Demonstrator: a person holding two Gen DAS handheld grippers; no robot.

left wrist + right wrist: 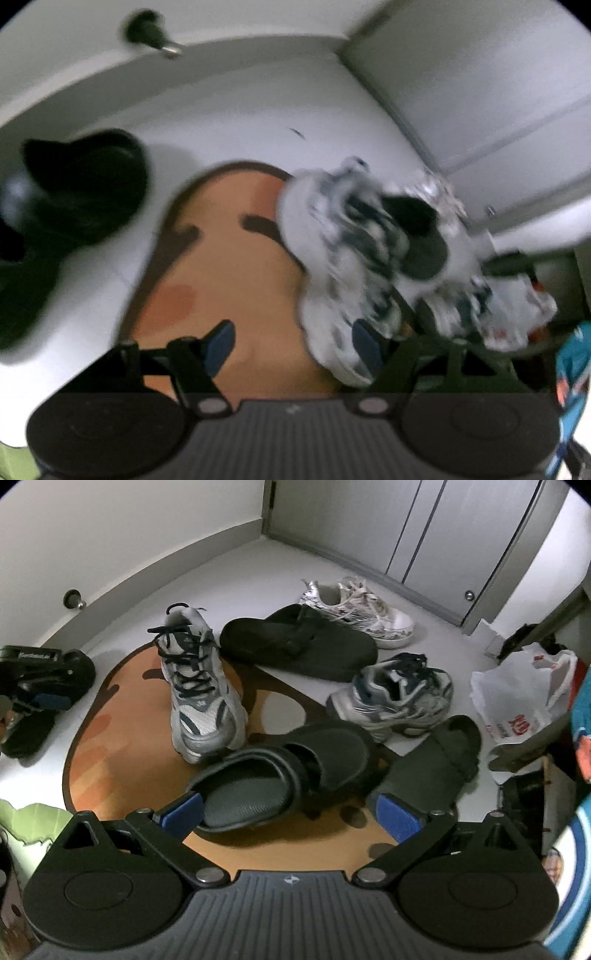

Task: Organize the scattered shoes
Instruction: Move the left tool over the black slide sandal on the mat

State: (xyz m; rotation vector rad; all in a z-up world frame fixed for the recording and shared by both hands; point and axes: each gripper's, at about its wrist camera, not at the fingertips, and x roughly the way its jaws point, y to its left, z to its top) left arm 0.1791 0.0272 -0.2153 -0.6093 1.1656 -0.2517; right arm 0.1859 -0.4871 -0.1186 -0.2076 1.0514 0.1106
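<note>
The left wrist view is blurred. My left gripper (293, 343) is open over the orange mat (221, 258), its right finger beside a grey-white sneaker (343, 266), and a black shoe (85, 184) lies far left. My right gripper (291, 814) is open, with the heel of a dark clog (288, 775) between its fingers and apart from both pads. A second dark clog (436, 764) lies to the right, a third (299, 642) farther back. One grey sneaker (199, 686) stands upright on the mat (110, 760), its mate (395, 698) lies tipped, and a white patterned sneaker (362, 609) sits by the cabinet.
A white plastic bag (524, 694) and dark clutter crowd the right side. Grey cabinet doors (424, 535) close the back, and a door stop (74, 598) sticks out of the left wall. Black shoes (26, 734) lie far left, where a blue-padded finger (51, 701) shows.
</note>
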